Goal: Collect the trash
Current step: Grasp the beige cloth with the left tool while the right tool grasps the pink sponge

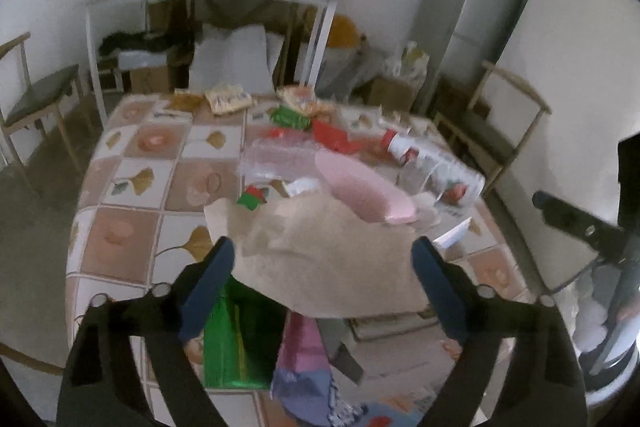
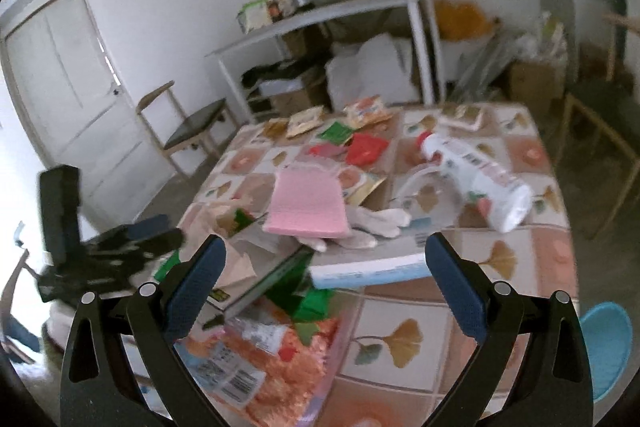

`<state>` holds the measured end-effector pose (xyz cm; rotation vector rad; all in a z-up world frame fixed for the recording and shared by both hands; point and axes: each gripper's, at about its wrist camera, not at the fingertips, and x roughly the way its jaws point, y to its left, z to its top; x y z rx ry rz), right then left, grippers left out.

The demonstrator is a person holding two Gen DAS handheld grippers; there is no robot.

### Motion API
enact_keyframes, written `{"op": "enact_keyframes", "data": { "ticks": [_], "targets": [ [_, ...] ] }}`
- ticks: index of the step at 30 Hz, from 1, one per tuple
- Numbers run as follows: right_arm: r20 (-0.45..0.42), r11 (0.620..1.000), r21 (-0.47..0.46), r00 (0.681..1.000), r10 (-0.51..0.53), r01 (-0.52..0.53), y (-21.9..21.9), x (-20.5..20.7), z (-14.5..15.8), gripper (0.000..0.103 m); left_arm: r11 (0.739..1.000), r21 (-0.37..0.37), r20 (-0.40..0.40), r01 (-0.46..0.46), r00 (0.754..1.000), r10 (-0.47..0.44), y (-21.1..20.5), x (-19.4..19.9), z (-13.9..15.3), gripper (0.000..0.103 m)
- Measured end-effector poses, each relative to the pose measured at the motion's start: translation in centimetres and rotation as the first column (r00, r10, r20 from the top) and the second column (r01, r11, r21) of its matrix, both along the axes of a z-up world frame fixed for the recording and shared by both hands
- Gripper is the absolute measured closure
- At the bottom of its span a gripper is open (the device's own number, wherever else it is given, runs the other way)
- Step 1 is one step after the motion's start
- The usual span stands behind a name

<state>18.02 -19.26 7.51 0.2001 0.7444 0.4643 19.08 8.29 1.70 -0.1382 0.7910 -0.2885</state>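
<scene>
While both claws gape empty, only the right view shows the blue stool [image 2: 606, 347].

Left gripper [image 1: 322, 251]: two black plastic arms in a V, each a forked frame with cut-out slots, round silver pins at the joints, dark blue textured pads on the inner faces of the fingers [image 1: 208, 291]. Right gripper [image 2: 324, 249]: same build, same black frame, silver pins, and dimpled blue fingers [image 2: 192, 291].
</scene>
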Motion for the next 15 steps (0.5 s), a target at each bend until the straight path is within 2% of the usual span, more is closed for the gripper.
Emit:
{"op": "enact_keyframes", "data": {
  "ticks": [4,7,10,12,15],
  "targets": [
    [-0.091,0.994,0.057,0.991,0.102,-0.097,1.1,2.4,-0.2,0.008,1.0,-0.028,-0.097,-0.004,0.995,0.001,0.9,1.6,-2.1,0.036],
    [-0.171,0.984,0.075,0.971,0.17,-0.159,2.3,4.6,-0.4,0.007,0.999,-0.052,-0.134,-0.013,0.991,0.006,1.6,2.2,-3.1,0.05],
    [-0.25,0.975,0.091,0.943,0.222,-0.205,3.6,7.0,-0.7,0.008,0.997,-0.077,-0.152,-0.015,0.988,0.003,2.2,2.5,-3.6,0.064],
    [-0.296,0.971,0.077,0.925,0.239,-0.226,4.7,8.5,-1.0,0.008,0.995,-0.097,-0.153,-0.015,0.988,0.0,2.5,2.5,-3.7,0.077],
    [-0.339,0.963,0.054,0.902,0.266,-0.263,6.1,10.3,-1.6,0.008,0.993,-0.118,-0.131,-0.031,0.991,0.016,3.1,2.2,-3.5,0.086]
  ]
}}
